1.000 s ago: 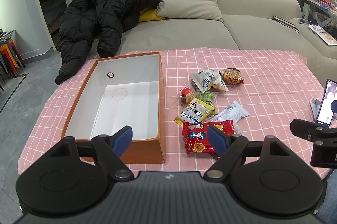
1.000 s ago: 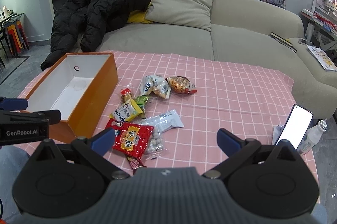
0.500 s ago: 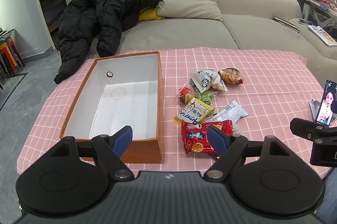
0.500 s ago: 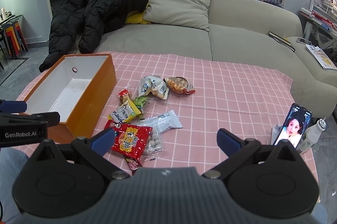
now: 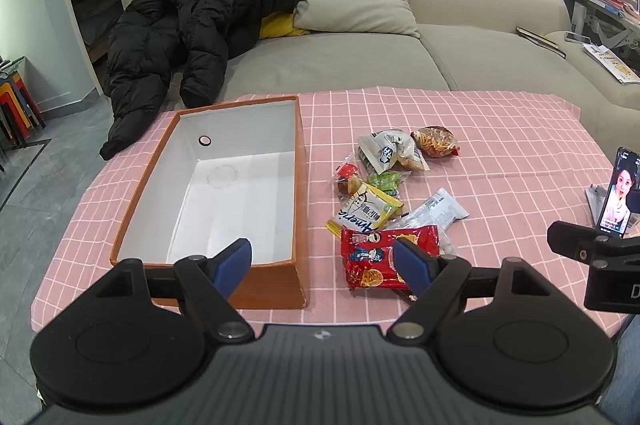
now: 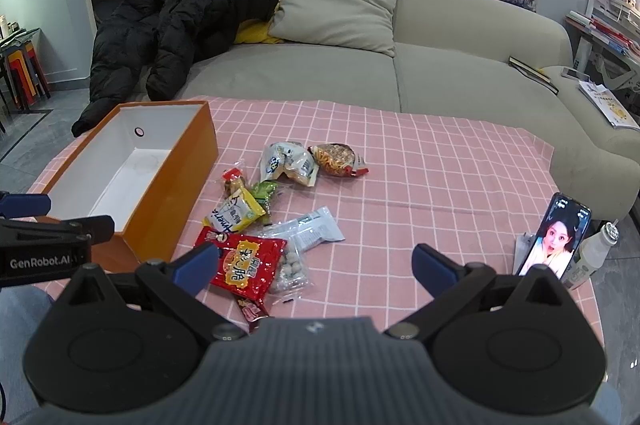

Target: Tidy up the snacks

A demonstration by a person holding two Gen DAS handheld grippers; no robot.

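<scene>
We hold both claws above the near edge of the tabletop (image 5: 500, 145), and neither has taken anything yet: the left claw (image 5: 322, 259) is spread wide and grasps nothing, and the right claw (image 6: 316, 265) is likewise released, its blue fingertips (image 6: 434, 263) well apart. The snacks lie in a loose heap on the pink checked cloth, just beside the orange box (image 5: 298, 185), which stands bare inside; we judge it is set there as the place to gather them. The red packet (image 6: 244, 267) lies nearest to us, partly over a clear bag of white balls (image 6: 292, 265), with the yellow packet (image 5: 366, 211) and a silver wrapper (image 6: 316, 229) just behind it. Farther off sit a white bag (image 5: 386, 153) and an orange-brown packet (image 5: 436, 141), touching each other. A phone (image 6: 558, 241) is propped at the right edge, apart from the heap. The red packet looks the likeliest first pick, being closest and on top
</scene>
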